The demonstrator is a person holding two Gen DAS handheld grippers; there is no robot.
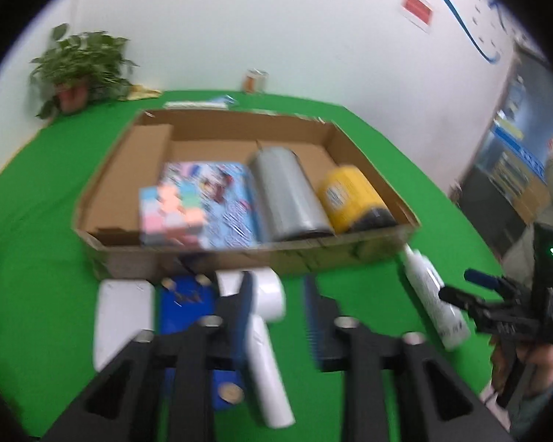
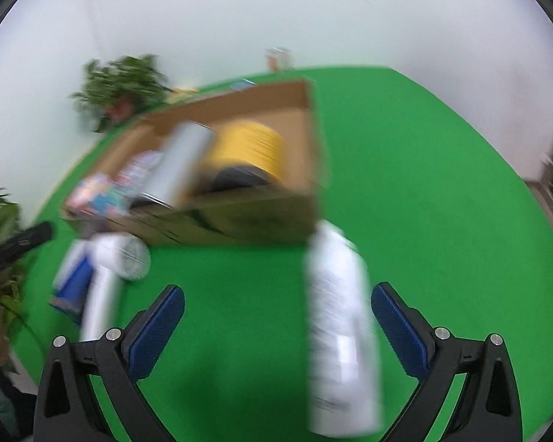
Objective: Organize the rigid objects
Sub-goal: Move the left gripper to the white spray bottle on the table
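A shallow cardboard box [image 1: 372, 246] on the green table holds a colourful box [image 1: 173, 213], a blue packet [image 1: 225, 199], a grey cylinder [image 1: 291, 195] and a yellow can [image 1: 354, 195]. In front of it lie a white handheld device [image 1: 265, 331], a blue box [image 1: 184, 305], a white flat item [image 1: 123, 316] and a white bottle [image 1: 435, 298]. My left gripper [image 1: 276, 302] is open over the white device. My right gripper [image 2: 276, 316] is open, with the white bottle [image 2: 339, 331] lying between its fingers; it also shows in the left wrist view [image 1: 457, 291].
A potted plant [image 1: 77, 70] stands at the far left corner, a small jar [image 1: 254, 81] and flat packets [image 1: 202, 103] lie behind the box. Both views are motion-blurred. A white wall is behind the table.
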